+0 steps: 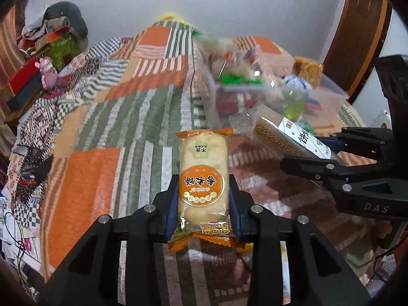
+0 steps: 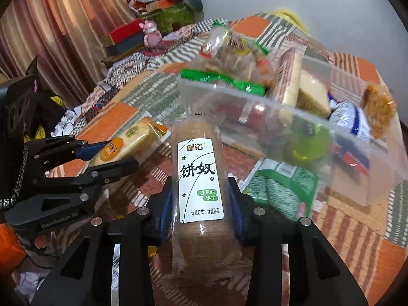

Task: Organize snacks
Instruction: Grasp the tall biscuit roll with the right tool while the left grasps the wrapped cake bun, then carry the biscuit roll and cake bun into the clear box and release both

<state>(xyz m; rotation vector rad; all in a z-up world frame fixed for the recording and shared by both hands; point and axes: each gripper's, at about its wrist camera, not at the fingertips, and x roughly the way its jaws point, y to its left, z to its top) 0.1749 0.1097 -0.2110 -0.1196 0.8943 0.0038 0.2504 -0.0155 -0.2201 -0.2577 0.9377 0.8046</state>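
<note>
My left gripper point(image 1: 203, 199) is shut on an orange rice cracker pack point(image 1: 202, 178), held above the quilted bed. It also shows in the right wrist view point(image 2: 109, 155) with the pack point(image 2: 125, 142). My right gripper point(image 2: 201, 204) is shut on a clear biscuit pack with a white label point(image 2: 199, 178), also seen in the left wrist view point(image 1: 288, 137) at the right gripper point(image 1: 326, 150). A clear plastic bin point(image 2: 318, 137) filled with several snacks stands just ahead; it also shows in the left wrist view point(image 1: 329, 94).
A patchwork quilt point(image 1: 114, 117) covers the bed. A green snack bag point(image 2: 280, 188) lies under the bin's near edge. Boxes and a pink toy point(image 2: 151, 35) sit at the bed's far side by the curtain point(image 2: 51, 30). A wooden door point(image 1: 357, 38) stands at right.
</note>
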